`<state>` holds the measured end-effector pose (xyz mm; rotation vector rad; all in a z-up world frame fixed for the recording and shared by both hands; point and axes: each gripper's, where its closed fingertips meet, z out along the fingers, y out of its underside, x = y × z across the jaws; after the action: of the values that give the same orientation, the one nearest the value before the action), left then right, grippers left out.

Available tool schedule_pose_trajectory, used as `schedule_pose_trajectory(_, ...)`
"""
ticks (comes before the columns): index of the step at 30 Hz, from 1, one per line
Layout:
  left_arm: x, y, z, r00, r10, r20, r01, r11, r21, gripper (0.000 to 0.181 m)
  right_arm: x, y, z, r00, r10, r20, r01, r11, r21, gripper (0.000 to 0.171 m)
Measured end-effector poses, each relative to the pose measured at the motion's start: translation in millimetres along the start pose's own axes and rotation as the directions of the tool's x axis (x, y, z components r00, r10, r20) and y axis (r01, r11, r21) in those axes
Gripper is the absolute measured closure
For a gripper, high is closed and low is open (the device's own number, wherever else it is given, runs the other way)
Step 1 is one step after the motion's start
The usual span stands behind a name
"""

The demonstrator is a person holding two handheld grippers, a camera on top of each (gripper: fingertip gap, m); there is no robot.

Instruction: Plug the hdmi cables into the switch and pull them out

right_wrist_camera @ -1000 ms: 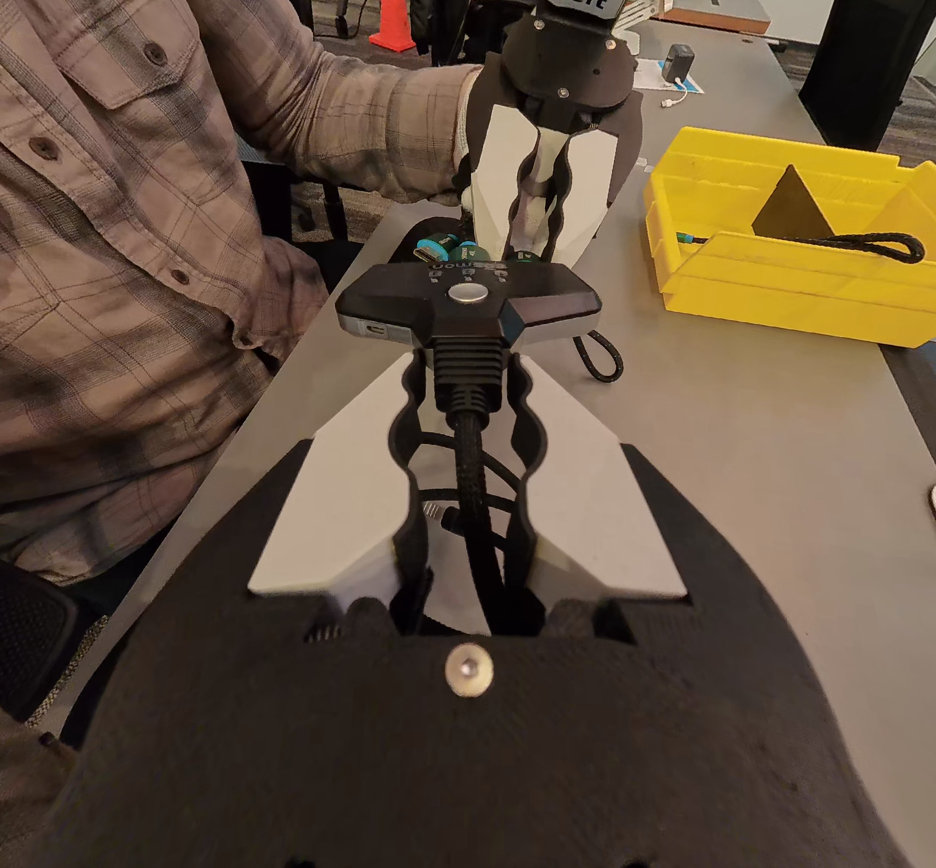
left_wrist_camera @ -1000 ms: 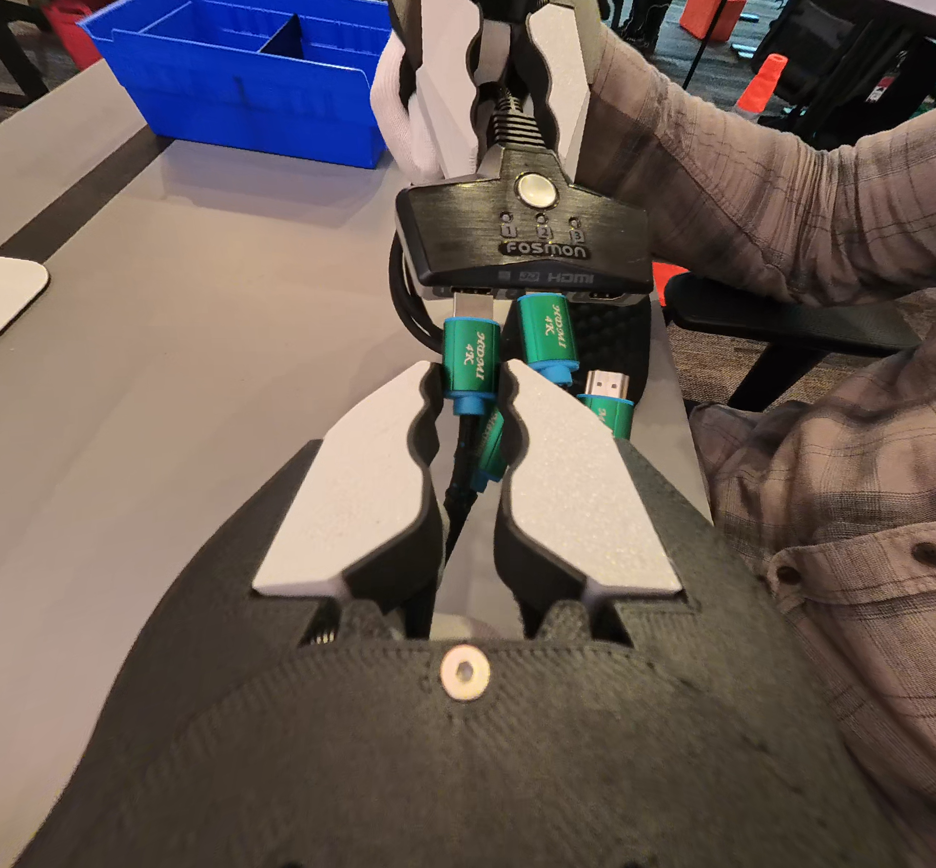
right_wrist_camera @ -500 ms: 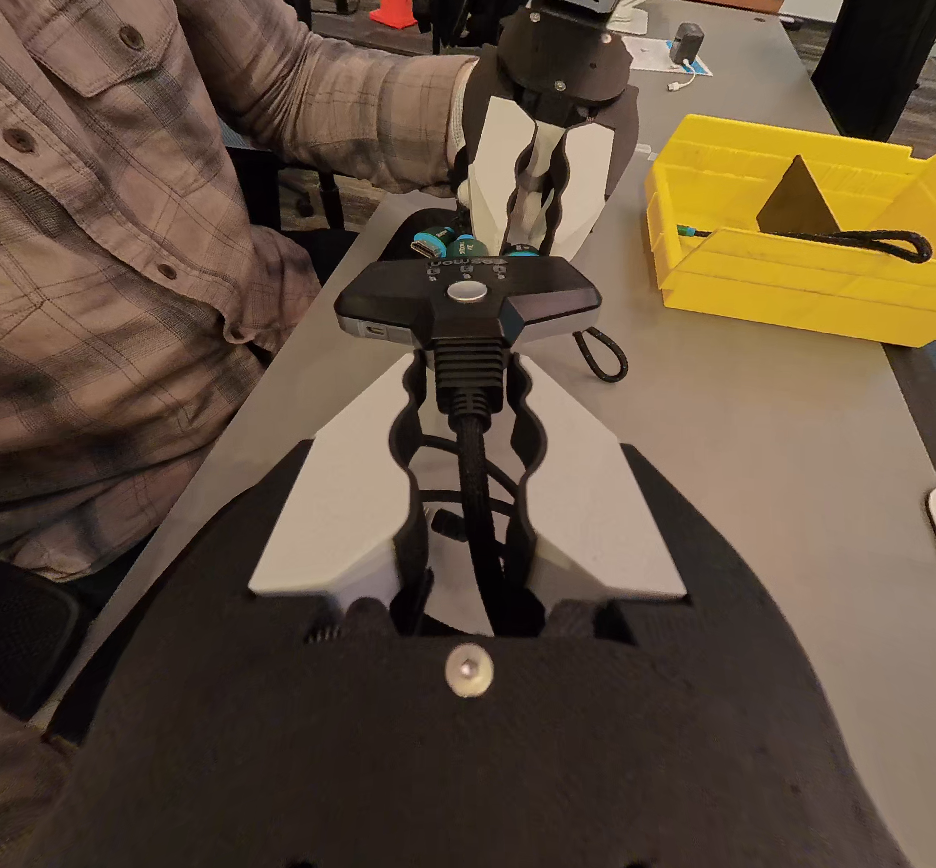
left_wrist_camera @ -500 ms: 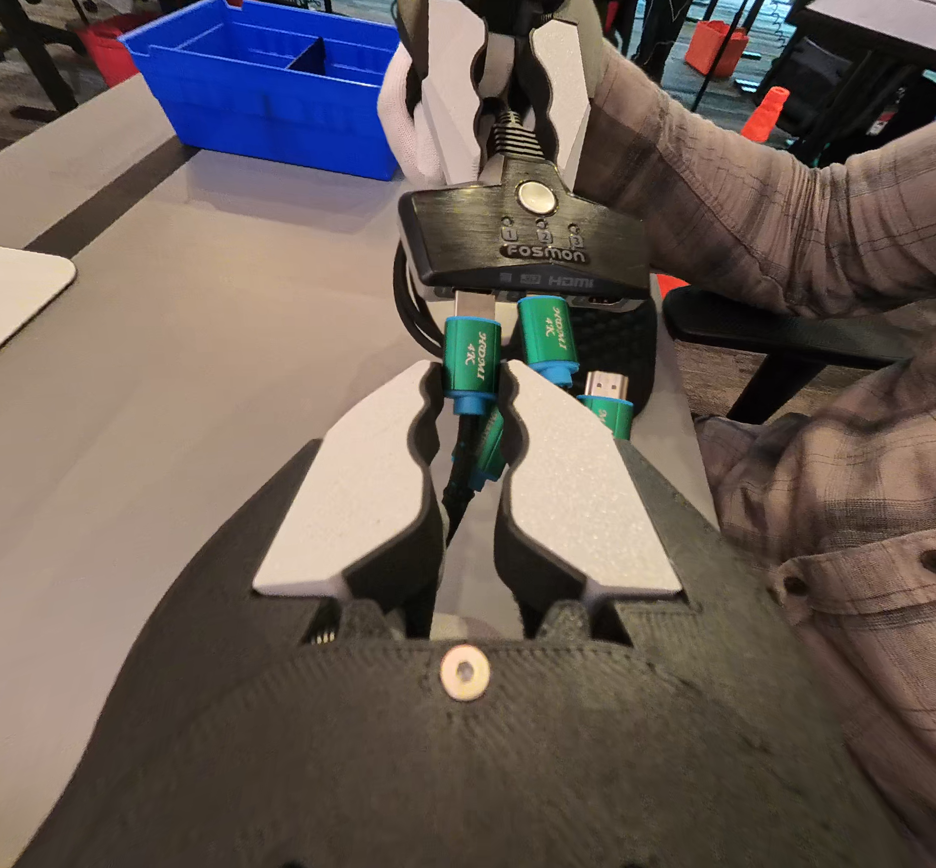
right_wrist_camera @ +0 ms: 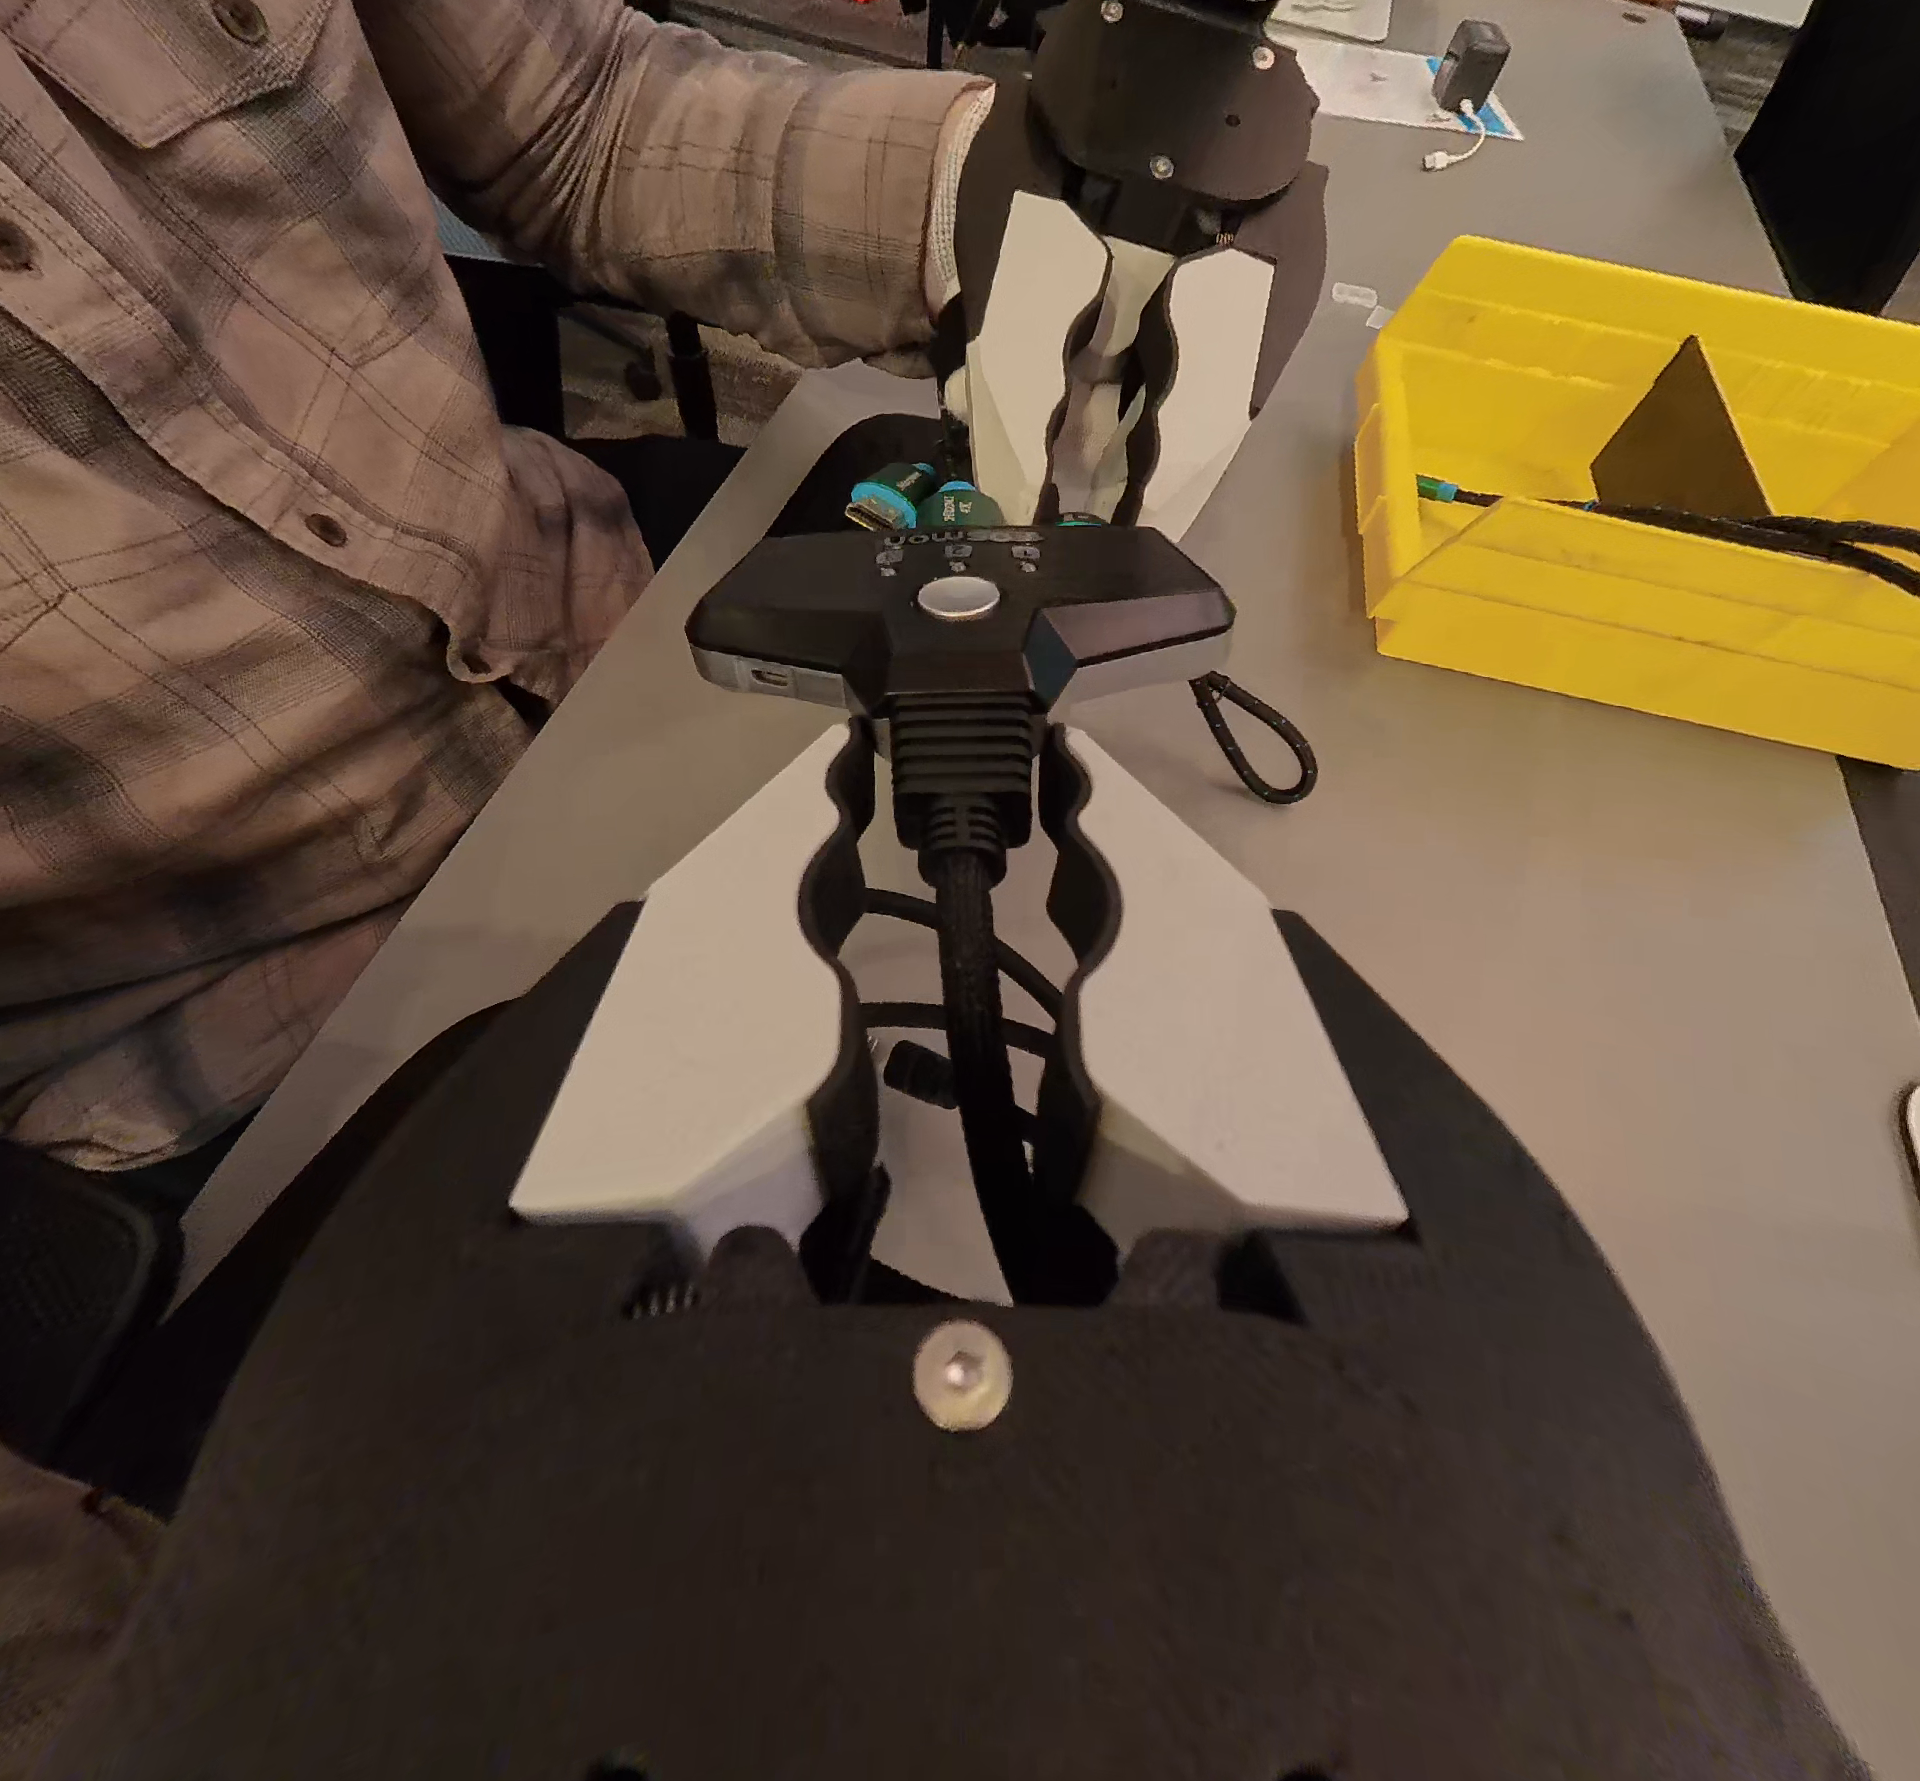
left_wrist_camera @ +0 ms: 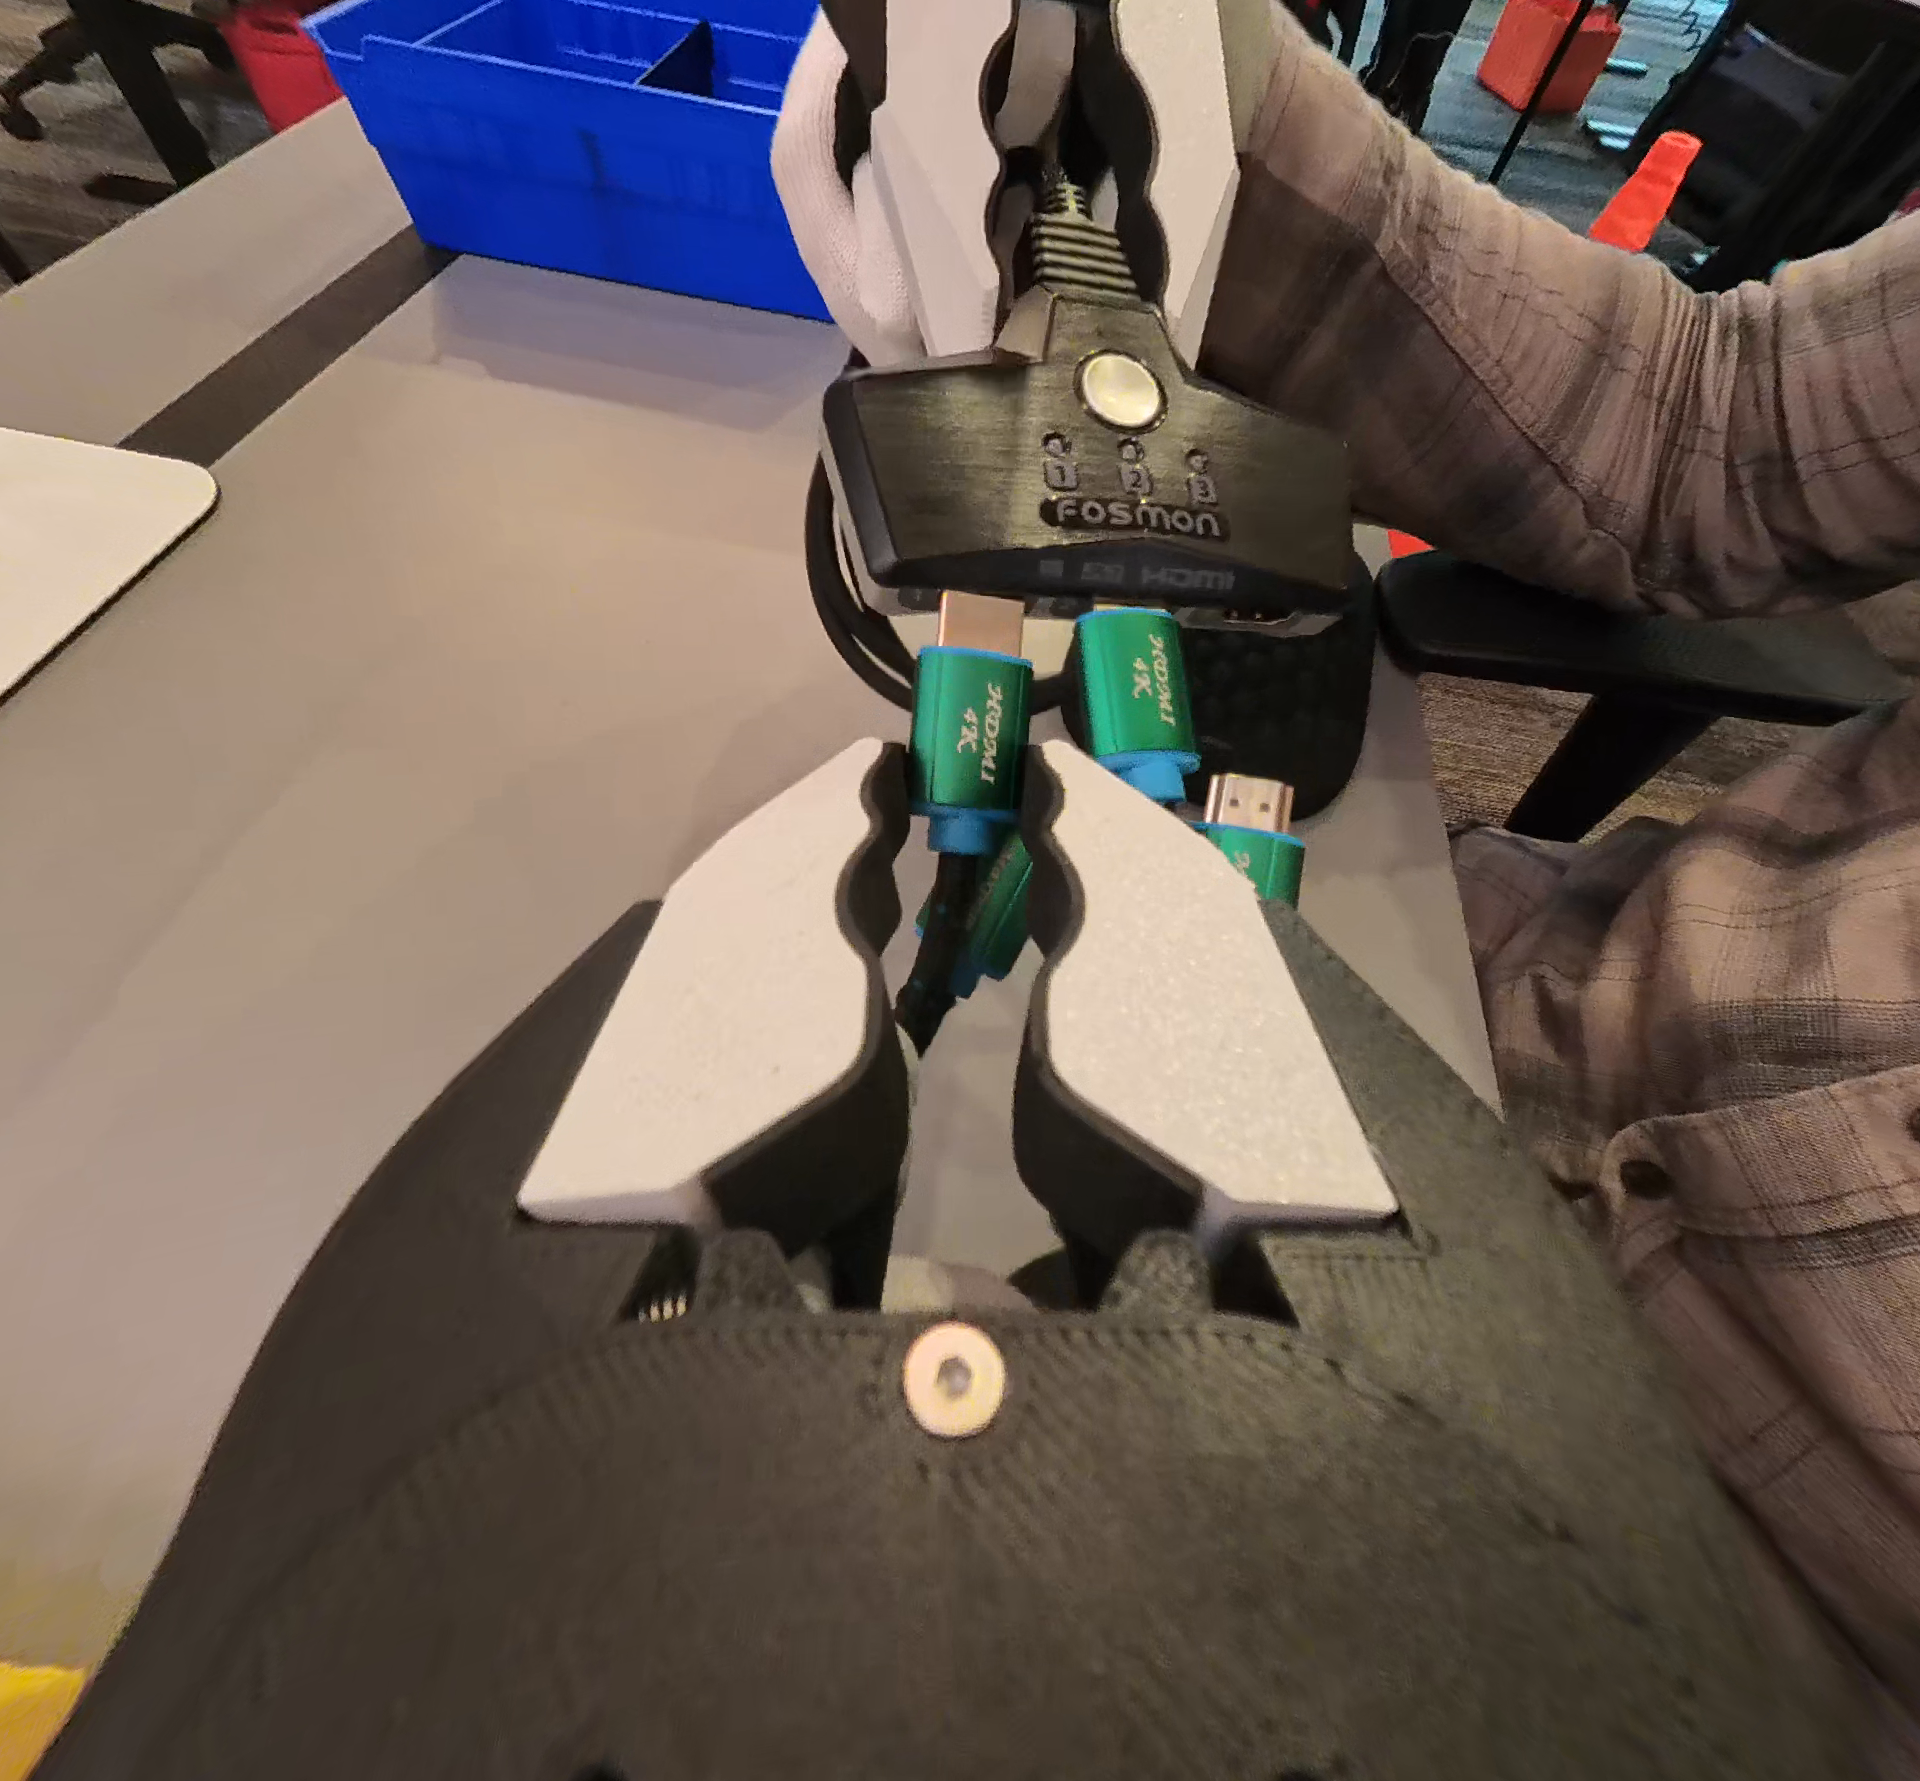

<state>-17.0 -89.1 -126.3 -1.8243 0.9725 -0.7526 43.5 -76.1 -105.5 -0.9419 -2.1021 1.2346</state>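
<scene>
My left gripper (left_wrist_camera: 961, 775) is clenched on the green metal HDMI plug with the blue collar (left_wrist_camera: 968, 732), low in the middle of the left wrist view, and against the frame a second ago that plug's bare silver tip shows longer below the switch, so it sits part-way out of the leftmost port. The black brushed-metal HDMI switch with the round silver button (left_wrist_camera: 1091, 474) has also drifted a little toward the upper right of the frame and looms larger. My right gripper (right_wrist_camera: 961, 755) stays clamped on the switch's ribbed black strain relief (right_wrist_camera: 961, 744), just as before, holding the switch clear above the grey table (right_wrist_camera: 1507, 952). Only the left wrist view shows the port side: a second green plug (left_wrist_camera: 1132, 692) seated in the middle port, a third green plug (left_wrist_camera: 1252, 827) lying loose just right of my finger tips, a fourth partly hidden between my fingers, and a blue plastic divided bin (left_wrist_camera: 582, 100) at upper left. Only the right wrist view shows the yellow plastic bin (right_wrist_camera: 1621, 526) at the right edge with a black braided cable (right_wrist_camera: 1766, 536) in it, and a braided cable loop (right_wrist_camera: 1257, 744) on the table just right of the switch. The person's plaid sleeve (right_wrist_camera: 675, 173) fills the upper left there.
</scene>
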Motion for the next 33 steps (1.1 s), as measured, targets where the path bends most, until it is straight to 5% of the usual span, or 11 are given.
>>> schedule_pose_trajectory(17,-15,25,-4,0.994,-0.055,0.097,0.067,0.991,-0.12,0.163,10,20,22,0.99,-0.113,-0.087,0.065,0.903,-0.425,0.143)
schedule_pose_trajectory(24,-19,33,-5,0.995,-0.032,0.096,0.046,0.989,-0.141,0.165,11,19,26,0.993,-0.091,-0.076,0.055,0.921,-0.386,0.142)
schedule_pose_trajectory(33,-38,45,-10,0.987,-0.043,0.157,0.067,0.986,-0.152,0.168,28,98,19,0.989,0.086,-0.117,-0.135,0.848,-0.513,0.142)
